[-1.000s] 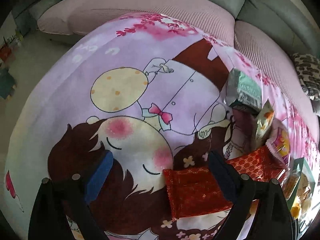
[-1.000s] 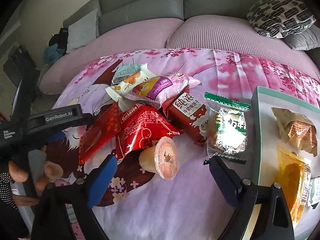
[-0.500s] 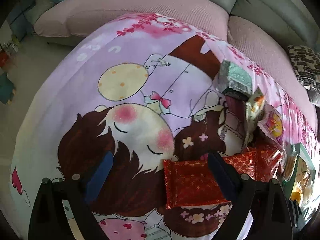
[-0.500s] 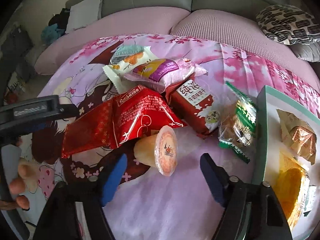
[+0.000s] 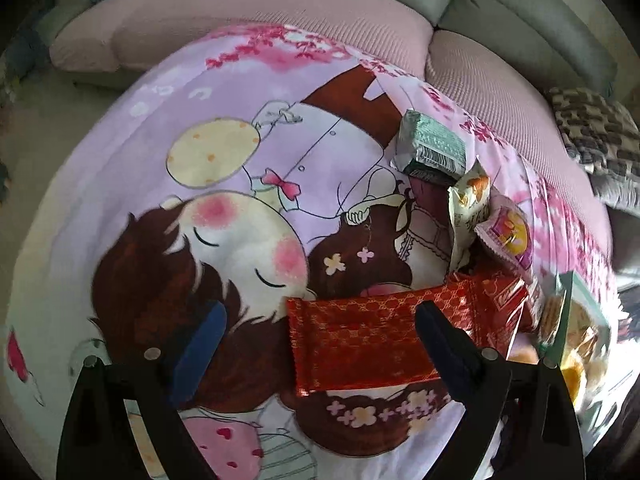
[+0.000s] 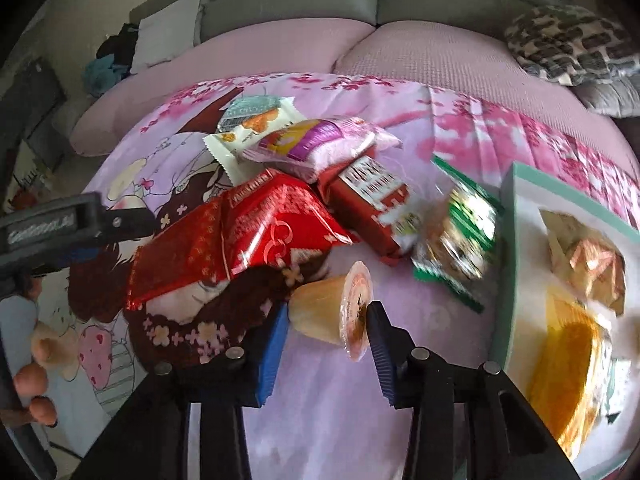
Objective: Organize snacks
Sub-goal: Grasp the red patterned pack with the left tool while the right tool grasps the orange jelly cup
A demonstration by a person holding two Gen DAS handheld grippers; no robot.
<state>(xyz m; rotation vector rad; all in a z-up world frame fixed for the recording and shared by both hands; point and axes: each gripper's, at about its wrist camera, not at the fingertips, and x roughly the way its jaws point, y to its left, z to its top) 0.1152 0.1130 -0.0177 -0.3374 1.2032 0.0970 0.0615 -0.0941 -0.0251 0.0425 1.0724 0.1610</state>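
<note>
Right wrist: claw (image 6: 326,322) closing round jelly cup (image 6: 332,312)

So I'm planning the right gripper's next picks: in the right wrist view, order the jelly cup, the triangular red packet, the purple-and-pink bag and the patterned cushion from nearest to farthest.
1. Jelly cup: between the closing right gripper fingers.
2. Triangular red packet: just beyond, to the left.
3. Purple-and-pink bag: behind it, atop the pile.
4. Patterned cushion: far right, on the sofa.

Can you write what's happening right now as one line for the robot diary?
right gripper: closing around jelly cup lying on blanket | left gripper: open over red packet | tray: holds some snacks
</note>
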